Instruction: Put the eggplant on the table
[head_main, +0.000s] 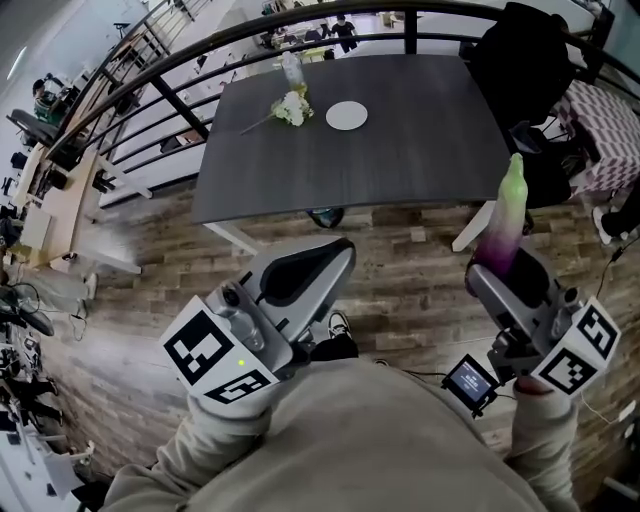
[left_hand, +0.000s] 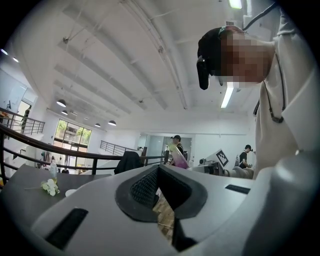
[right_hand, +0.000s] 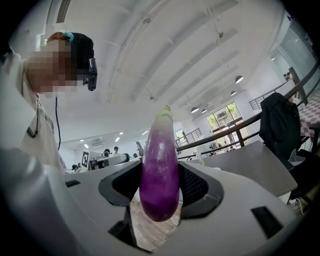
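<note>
A purple eggplant (head_main: 505, 225) with a pale green top stands upright in my right gripper (head_main: 497, 268), which is shut on its lower purple part. In the right gripper view the eggplant (right_hand: 160, 165) fills the gap between the jaws of the right gripper (right_hand: 160, 186). The dark grey table (head_main: 400, 140) lies ahead of both grippers, beyond a strip of wood floor. My left gripper (head_main: 338, 252) is at the left, short of the table's near edge, shut with nothing in it. In the left gripper view the left gripper (left_hand: 159, 172) shows its pads meeting.
On the table's far side are a white plate (head_main: 346, 116), a bunch of white flowers (head_main: 291, 108) and a clear bottle (head_main: 291, 68). A black jacket (head_main: 525, 70) hangs over a chair at the right end. A dark railing (head_main: 200, 60) curves behind the table.
</note>
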